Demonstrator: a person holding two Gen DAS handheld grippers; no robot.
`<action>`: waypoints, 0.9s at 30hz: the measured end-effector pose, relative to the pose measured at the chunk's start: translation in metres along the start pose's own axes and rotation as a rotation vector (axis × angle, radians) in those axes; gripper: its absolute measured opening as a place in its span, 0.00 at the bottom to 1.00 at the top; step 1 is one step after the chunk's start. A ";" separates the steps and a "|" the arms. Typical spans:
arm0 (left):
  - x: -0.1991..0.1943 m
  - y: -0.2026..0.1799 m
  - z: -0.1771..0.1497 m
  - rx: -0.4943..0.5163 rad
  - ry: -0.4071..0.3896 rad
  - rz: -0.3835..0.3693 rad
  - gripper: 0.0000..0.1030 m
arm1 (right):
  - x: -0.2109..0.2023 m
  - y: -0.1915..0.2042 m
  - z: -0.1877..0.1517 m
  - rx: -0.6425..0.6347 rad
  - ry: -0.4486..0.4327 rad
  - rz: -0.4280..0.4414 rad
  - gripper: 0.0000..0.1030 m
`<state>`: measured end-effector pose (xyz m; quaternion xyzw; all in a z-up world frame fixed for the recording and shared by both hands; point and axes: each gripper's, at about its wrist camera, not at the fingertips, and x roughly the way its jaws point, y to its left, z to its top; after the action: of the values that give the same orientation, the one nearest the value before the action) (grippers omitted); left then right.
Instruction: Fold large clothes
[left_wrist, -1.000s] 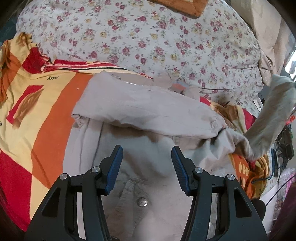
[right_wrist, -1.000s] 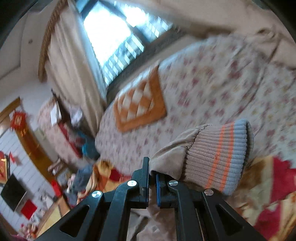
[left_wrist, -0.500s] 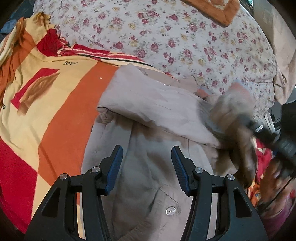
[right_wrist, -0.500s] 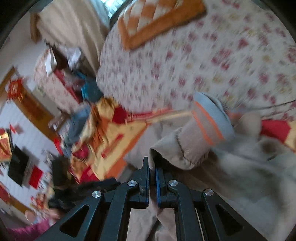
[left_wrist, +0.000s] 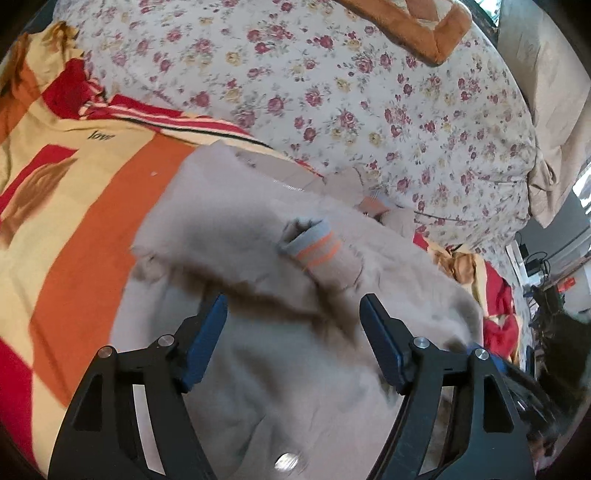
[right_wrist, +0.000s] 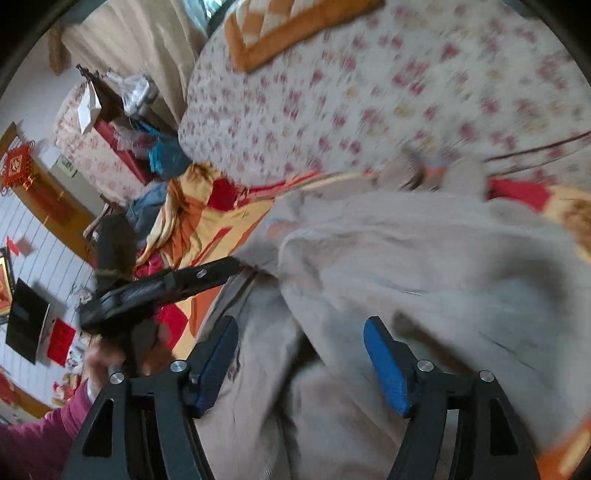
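A beige jacket (left_wrist: 295, 369) lies spread on a striped orange, yellow and red blanket (left_wrist: 92, 229). One sleeve is folded across its body, and the sleeve's grey ribbed cuff with orange stripes (left_wrist: 314, 251) rests on top. My left gripper (left_wrist: 293, 310) hovers just above the jacket's front; its jaws are opening with only loose cloth below them. My right gripper (right_wrist: 301, 328) hangs low over the folded sleeve (right_wrist: 424, 266); its jaws are opening too and nothing is pinched. In the right wrist view the left gripper (right_wrist: 232, 266) shows from the side at the jacket's left edge.
A bulky floral quilt (left_wrist: 332, 92) rises behind the jacket, with an orange checked cushion (left_wrist: 424, 29) on top. A hand (right_wrist: 107, 354) and a magenta sleeve (right_wrist: 37, 435) hold the left gripper. Cluttered furniture and cables stand beyond the bed's edges.
My right gripper swung down with the sleeve cuff, laid it across the jacket and opened, letting go. The left gripper's jaws widened and it shifted slightly over the jacket.
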<state>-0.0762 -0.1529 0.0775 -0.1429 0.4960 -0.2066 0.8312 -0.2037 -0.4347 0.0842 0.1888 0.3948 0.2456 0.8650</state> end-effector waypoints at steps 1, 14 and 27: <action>0.009 -0.007 0.005 0.006 0.005 0.021 0.72 | -0.015 -0.004 -0.005 0.007 -0.032 -0.015 0.72; 0.041 -0.078 0.033 0.144 -0.040 0.040 0.25 | -0.115 -0.101 -0.044 0.339 -0.212 -0.164 0.78; -0.032 0.023 0.103 -0.115 -0.214 0.152 0.23 | -0.094 -0.118 -0.029 0.400 -0.196 -0.243 0.89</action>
<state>0.0059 -0.1137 0.1397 -0.1738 0.4250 -0.0980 0.8830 -0.2471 -0.5798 0.0606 0.3304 0.3697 0.0376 0.8676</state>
